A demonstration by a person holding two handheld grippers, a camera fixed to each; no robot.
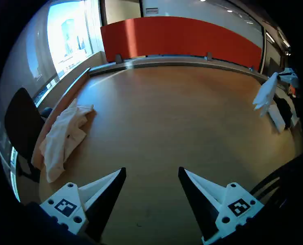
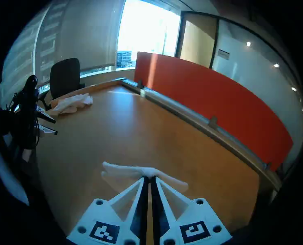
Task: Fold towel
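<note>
At the tips of the right gripper (image 2: 150, 180), a white towel (image 2: 145, 171) lay crosswise, one end running out to the left and the other to the right of the jaws. Those jaws were drawn together on the cloth, with only a thin dark slit between them, and the towel was bunched into soft, rounded folds where they pinched it. In the left gripper view the same towel showed at the far right, hanging limp in a narrow drape off the desk surface, beside the dark shape of the hand and tool holding it; the grip itself was too small there to make out.

The left gripper (image 1: 151, 169) was near and low in its own view, its jaws wide apart with nothing between them but bare desk. The towel was well away from them, far to the right. Each finger was a white plastic wedge with a black inner face, tapering to a point and carrying a square black-and-white marker near its base.

The desk (image 1: 171, 122) was a broad, smooth wooden top, warm brown with a faint sheen. On its left edge lay a crumpled cream cloth (image 1: 63, 139), heaped in long loose wrinkles. Along the far side ran a flat orange partition (image 1: 184, 36) set on a pale metal rail. A black office chair (image 1: 21, 122) stood off the left side, and a bright window (image 1: 67, 36) lit the far left corner.
</note>
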